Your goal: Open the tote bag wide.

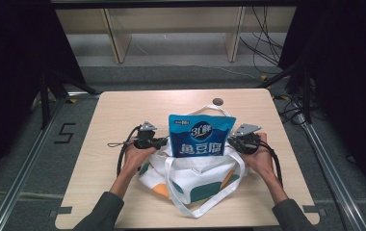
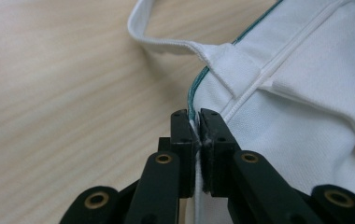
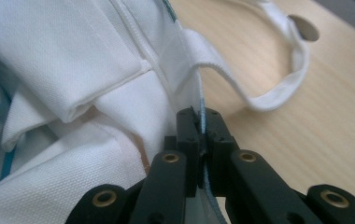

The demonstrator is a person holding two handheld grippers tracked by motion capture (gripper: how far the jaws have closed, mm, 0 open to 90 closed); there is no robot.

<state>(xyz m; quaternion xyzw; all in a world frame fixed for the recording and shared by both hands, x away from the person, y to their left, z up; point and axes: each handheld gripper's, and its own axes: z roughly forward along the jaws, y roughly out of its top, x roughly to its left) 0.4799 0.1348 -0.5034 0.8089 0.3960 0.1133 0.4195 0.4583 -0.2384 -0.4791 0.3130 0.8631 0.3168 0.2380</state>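
Fingers of the left gripper [image 2: 195,122] are clenched on the white tote bag's [image 1: 190,180] left rim, and those of the right gripper [image 3: 202,122] on its right rim. A blue snack pouch [image 1: 200,135] is held upright in the bag's mouth, mid-counter [image 1: 113,115], between both grippers.

Light wood table [image 1: 109,125]; white tote bag [image 1: 190,180] lying on it.

My high view looks forward and down over the table [image 1: 123,115]. Both gripper views sit close, facing the white bag [image 1: 190,178] from nine and three o'clock.
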